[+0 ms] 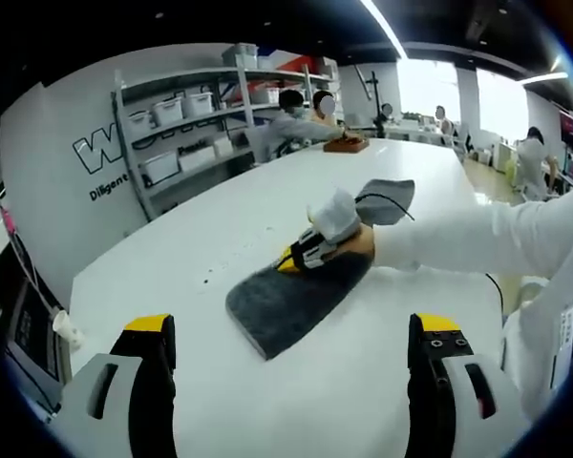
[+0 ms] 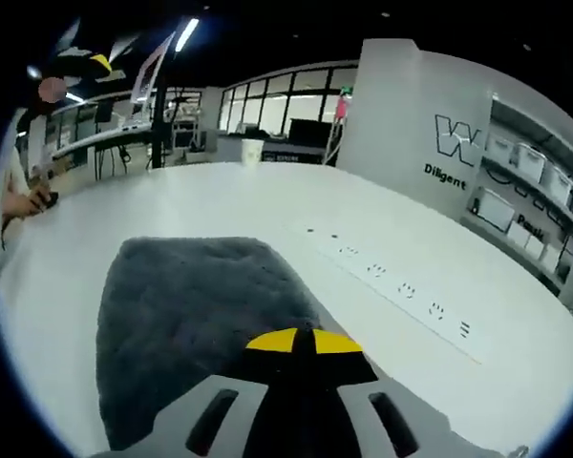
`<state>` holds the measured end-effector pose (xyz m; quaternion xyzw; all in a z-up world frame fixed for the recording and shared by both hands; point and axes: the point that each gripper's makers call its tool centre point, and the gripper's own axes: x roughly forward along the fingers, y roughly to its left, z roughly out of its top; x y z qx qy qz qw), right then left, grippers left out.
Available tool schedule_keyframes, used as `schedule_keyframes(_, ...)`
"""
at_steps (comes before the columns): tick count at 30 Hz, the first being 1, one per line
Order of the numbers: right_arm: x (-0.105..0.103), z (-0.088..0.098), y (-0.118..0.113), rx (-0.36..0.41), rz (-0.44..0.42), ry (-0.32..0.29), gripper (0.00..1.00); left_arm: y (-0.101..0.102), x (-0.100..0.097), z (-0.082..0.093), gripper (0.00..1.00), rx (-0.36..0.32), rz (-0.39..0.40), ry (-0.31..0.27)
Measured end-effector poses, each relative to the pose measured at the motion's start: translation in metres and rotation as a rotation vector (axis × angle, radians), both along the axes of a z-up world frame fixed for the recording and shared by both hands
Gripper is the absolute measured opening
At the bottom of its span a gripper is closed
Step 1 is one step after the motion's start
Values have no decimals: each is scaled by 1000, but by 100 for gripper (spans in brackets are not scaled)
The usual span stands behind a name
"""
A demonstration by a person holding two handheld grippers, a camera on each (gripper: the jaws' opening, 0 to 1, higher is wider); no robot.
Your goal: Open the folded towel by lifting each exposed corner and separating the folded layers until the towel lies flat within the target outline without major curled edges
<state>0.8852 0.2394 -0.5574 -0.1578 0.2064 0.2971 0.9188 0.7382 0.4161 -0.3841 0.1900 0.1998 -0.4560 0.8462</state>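
A long white table [image 1: 267, 205] stretches away in the left gripper view, with broad bare surface on all sides of the dark grey towel [image 1: 291, 296] lying near its middle. That view also takes in wall shelves [image 1: 196, 119] holding white bins and people seated at the far end. The right gripper view looks along the table the other way, showing a strip of sockets [image 2: 401, 286] set into the top beside the towel [image 2: 186, 315], and a paper cup [image 2: 252, 150] at the far edge. The right gripper [image 1: 301, 256] sits on the towel, jaws together on the cloth [image 2: 301, 342], a flap raised behind it. The left gripper [image 1: 291, 377] hangs short of the towel, jaws wide apart.
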Motion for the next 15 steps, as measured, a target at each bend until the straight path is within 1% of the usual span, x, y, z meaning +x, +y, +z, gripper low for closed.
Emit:
schedule_keyframes(3, -1, 5, -2, 37, -13, -1, 0, 0, -1, -2, 100, 6, 2, -1)
schedule_keyframes(8, -10, 19, -2, 38, 13, -54, 0, 0, -3, -1, 100, 0, 11, -4)
schedule_keyframes(10, -14, 24, -1, 47, 17, -65, 0, 1, -3, -1, 100, 1, 14, -4)
schedule_keyframes(15, -32, 38, 5, 60, 38, -106, 0, 2, -3, -2, 100, 5, 23, -7)
